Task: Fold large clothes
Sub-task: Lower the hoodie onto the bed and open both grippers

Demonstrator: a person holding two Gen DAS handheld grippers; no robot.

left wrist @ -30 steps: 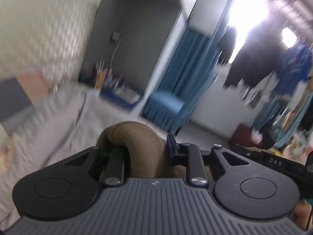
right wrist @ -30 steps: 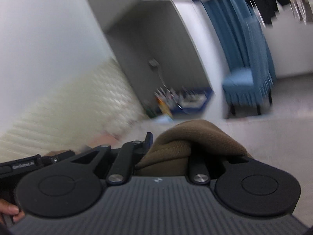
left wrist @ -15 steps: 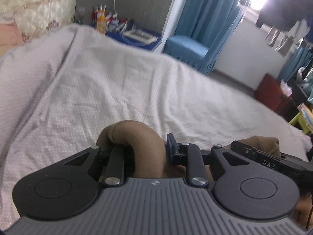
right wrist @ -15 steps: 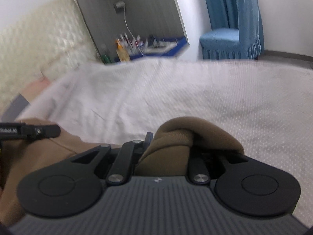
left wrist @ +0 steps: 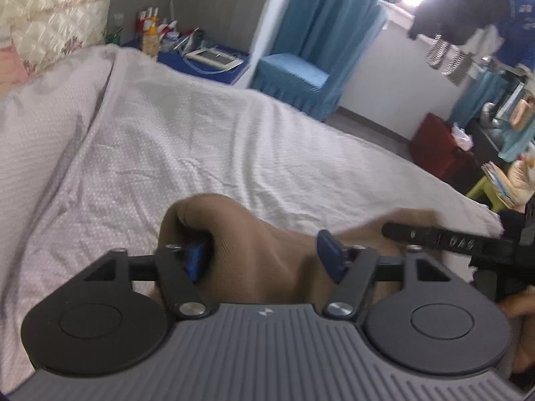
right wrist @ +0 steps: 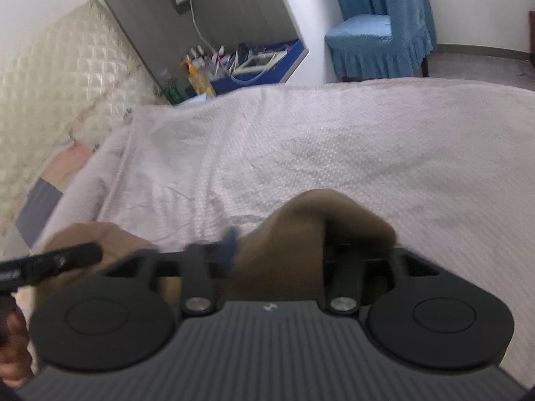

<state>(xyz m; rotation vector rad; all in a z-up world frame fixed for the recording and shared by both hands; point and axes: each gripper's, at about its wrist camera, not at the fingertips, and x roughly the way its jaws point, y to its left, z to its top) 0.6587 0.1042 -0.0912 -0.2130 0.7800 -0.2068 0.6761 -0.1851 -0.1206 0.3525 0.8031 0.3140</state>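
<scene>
The brown garment [left wrist: 260, 250] sits bunched between the fingers of both your tools, low over the near part of the bed.

Your left tool [left wrist: 262, 257] has its jaws spread wide. The blue pad [left wrist: 195, 260] on the left finger touches a rounded fold of the brown cloth, while the other blue pad [left wrist: 329, 254] stands clear of it, so the cloth lies loosely in the gap, not pinched. From there the fabric runs right toward your right tool [left wrist: 444, 240], which crosses the lower right of the left wrist view as a dark bar.

In the right wrist view, your right tool [right wrist: 284, 250] is also parted. The brown garment [right wrist: 301, 234] is humped over the right-hand finger and hides its tip; the blue pad [right wrist: 229, 244] on the other finger is blurred and looks just beside the cloth. Your left tool [right wrist: 53, 262] shows at the left edge, with more brown fabric beneath it.

Beyond the tools, the bed's white dotted cover [left wrist: 200, 140] spreads wrinkled up to the quilted cream headboard [right wrist: 50, 100]. Past the far edge are a cluttered blue nightstand [left wrist: 204, 56], a blue skirted chair [right wrist: 374, 46], and blue curtains [left wrist: 321, 16].
</scene>
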